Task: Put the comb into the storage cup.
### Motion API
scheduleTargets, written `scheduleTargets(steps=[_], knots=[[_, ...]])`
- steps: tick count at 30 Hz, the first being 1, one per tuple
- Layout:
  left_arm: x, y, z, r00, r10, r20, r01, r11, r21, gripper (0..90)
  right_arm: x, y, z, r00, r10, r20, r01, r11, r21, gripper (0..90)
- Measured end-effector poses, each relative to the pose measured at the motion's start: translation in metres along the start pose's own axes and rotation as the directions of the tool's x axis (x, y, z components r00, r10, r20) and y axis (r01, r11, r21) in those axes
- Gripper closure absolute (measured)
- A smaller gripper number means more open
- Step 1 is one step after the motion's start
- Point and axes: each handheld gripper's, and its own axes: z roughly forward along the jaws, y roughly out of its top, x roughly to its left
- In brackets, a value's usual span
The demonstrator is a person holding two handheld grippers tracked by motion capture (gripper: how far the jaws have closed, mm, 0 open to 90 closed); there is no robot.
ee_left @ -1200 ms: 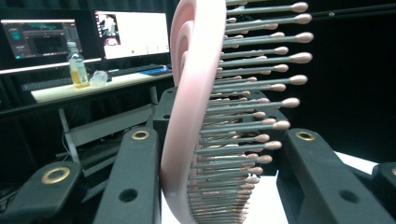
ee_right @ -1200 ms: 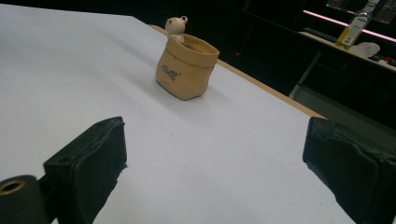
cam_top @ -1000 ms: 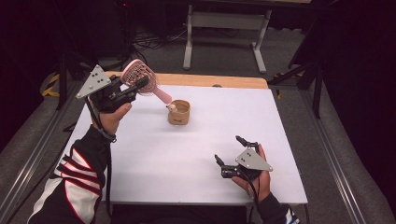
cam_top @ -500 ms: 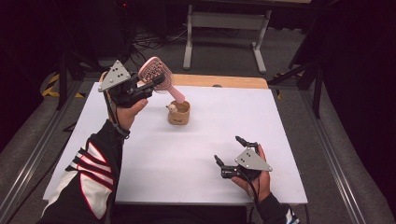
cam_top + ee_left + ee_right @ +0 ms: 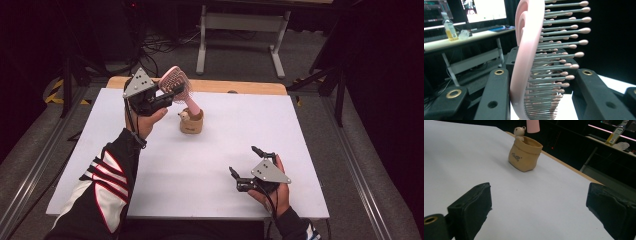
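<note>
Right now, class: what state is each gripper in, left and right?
Left gripper: shut on the pink hairbrush, its handle over the tan holder.
Right gripper: open, holding nothing, low over the table.

In the left gripper view the pink hairbrush [image 5: 529,62] runs off the top and bottom edges, so its handle is out of sight. In the right gripper view the brush handle's tip [image 5: 533,126] is cut by the top edge above the tan pot [image 5: 524,155], whose lettering is too small to read. In the high view the handle's lower end is hidden behind the far rim of the pot [image 5: 191,122].
</note>
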Motion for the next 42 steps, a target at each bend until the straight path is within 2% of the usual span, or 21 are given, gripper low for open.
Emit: scheduleTargets(steps=[10, 23, 27, 29, 31, 36, 38, 39, 42], knots=[[0.002, -0.012, 0.018, 0.9999, -0.007, -0.008, 0.007, 0.9981, 0.061, 62.8, 0.002, 0.000, 0.001, 0.9999, -0.009, -0.009, 0.009, 1.000, 0.005, 6.9], [0.006, -0.027, 0.032, 0.9989, -0.047, 0.000, 0.047, 0.9946, 0.093, 62.8, 0.004, 0.001, 0.001, 0.9997, -0.021, -0.007, 0.021, 1.000, 0.001, 7.3], [0.009, -0.031, 0.042, 0.9982, -0.061, 0.004, 0.060, 0.9906, 0.123, 62.8, 0.001, 0.000, 0.001, 0.9996, 0.017, -0.024, -0.017, 1.000, 0.007, 7.5], [0.008, -0.032, 0.044, 0.9988, -0.049, -0.004, 0.049, 0.9910, 0.125, 62.8, 0.000, 0.001, 0.001, 0.9996, 0.021, -0.019, -0.021, 1.000, 0.005, 7.5], [0.009, -0.035, 0.045, 0.9978, -0.066, -0.001, 0.066, 0.9906, 0.120, 62.7, 0.000, 0.000, -0.001, 0.9998, 0.010, -0.016, -0.010, 1.000, 0.007, 7.5], [0.008, -0.041, 0.051, 0.9968, -0.080, -0.001, 0.080, 0.9884, 0.129, 62.7, -0.002, 0.000, -0.001, 0.9997, 0.022, -0.014, -0.022, 1.000, 0.006, 7.6], [0.007, -0.044, 0.053, 0.9975, -0.071, -0.003, 0.071, 0.9887, 0.132, 62.7, -0.001, 0.000, -0.001, 0.9998, 0.014, -0.016, -0.014, 1.000, 0.007, 7.6], [0.008, -0.045, 0.054, 0.9974, -0.072, -0.004, 0.072, 0.9889, 0.130, 62.6, 0.000, 0.000, -0.001, 0.9999, -0.005, -0.013, 0.005, 1.000, 0.010, 7.6], [0.009, -0.051, 0.058, 0.9962, -0.087, -0.012, 0.087, 0.9867, 0.137, 62.6, 0.000, 0.000, 0.000, 0.9999, -0.003, -0.017, 0.003, 1.000, 0.011, 7.6]])
